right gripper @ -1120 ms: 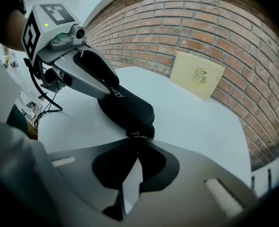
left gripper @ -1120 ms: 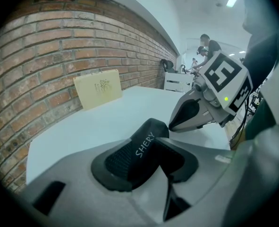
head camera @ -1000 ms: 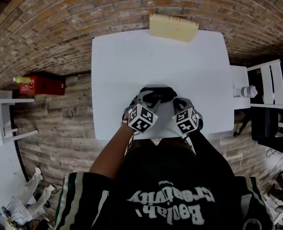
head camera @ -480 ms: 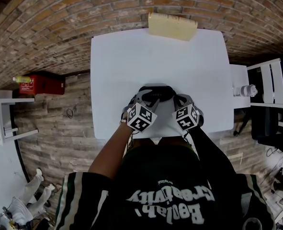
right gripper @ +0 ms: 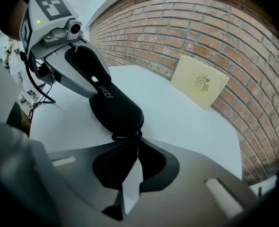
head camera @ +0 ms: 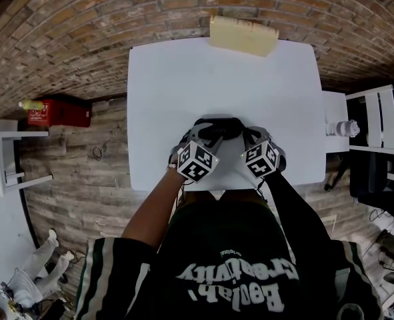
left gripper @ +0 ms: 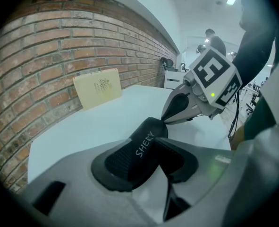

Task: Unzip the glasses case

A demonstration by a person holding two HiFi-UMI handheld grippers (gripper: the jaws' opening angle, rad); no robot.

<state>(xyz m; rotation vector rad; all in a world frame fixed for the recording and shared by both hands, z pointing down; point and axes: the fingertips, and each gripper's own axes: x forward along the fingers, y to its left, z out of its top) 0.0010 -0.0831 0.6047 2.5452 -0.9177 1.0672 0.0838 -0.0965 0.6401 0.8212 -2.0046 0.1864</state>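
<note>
A black glasses case (head camera: pixel 218 128) lies on the white table (head camera: pixel 183 79) near its front edge, lettered SHERY (left gripper: pixel 145 144). My left gripper (head camera: pixel 195 139) is shut on the case's left end, its pads clamping the case (left gripper: pixel 130 162) from both sides. My right gripper (head camera: pixel 246 139) is at the case's right end. In the right gripper view its tips (right gripper: pixel 135 137) are pinched shut on the small zipper pull (right gripper: pixel 125 136) at the tip of the case (right gripper: pixel 114 107). The left gripper (right gripper: pixel 85 72) shows there at the case's far end.
A tan card (head camera: pixel 242 36) leans against the brick wall at the table's far edge. A white chair (head camera: pixel 373 129) stands to the right of the table, and a red box (head camera: pixel 58 115) lies on the floor at the left.
The right gripper has rolled slightly at the case's right end. The left gripper and the case have stayed in place.
</note>
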